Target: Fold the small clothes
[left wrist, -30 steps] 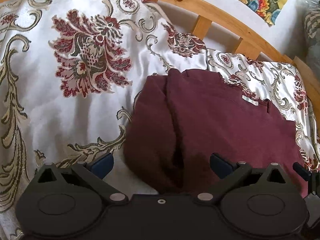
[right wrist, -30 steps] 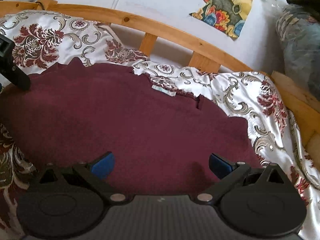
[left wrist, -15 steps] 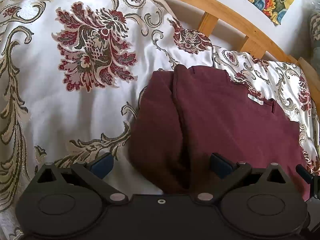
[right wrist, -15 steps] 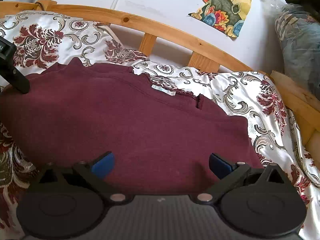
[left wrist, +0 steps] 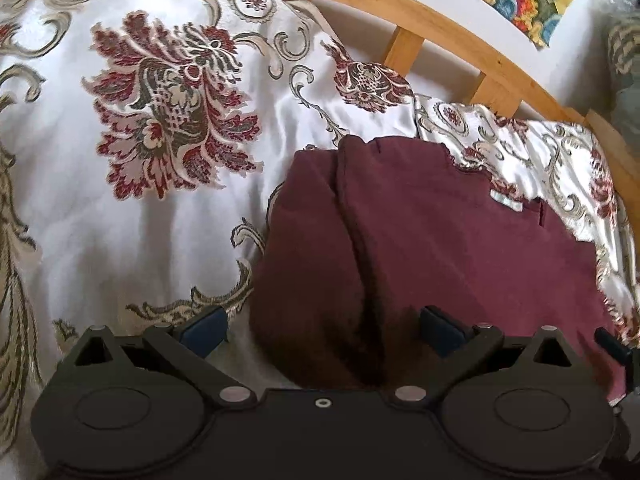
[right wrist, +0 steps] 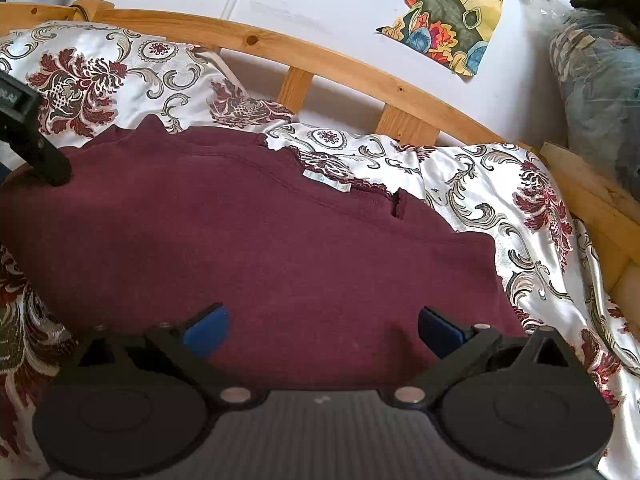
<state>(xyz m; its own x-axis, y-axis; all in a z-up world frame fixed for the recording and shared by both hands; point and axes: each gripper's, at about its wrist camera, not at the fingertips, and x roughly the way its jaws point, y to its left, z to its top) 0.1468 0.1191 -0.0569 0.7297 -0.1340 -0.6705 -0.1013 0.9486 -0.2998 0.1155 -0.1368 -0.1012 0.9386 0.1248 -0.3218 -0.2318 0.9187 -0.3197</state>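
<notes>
A maroon garment lies spread on a floral satin bedspread, with a small white label at its far edge. In the left wrist view the garment has its left side folded over, making a long crease. My left gripper is open and empty, just above the garment's near left edge. My right gripper is open and empty over the garment's near middle. The left gripper also shows at the left edge of the right wrist view, resting near the garment's left end.
A wooden slatted bed rail runs along the far side against a white wall with colourful pictures. A bundled blanket sits at the far right. Bare bedspread lies left of the garment.
Both grippers have pulled back and risen slightly from the garment, so more of it and the bedspread shows. The garment lies still and both grippers stay open.
</notes>
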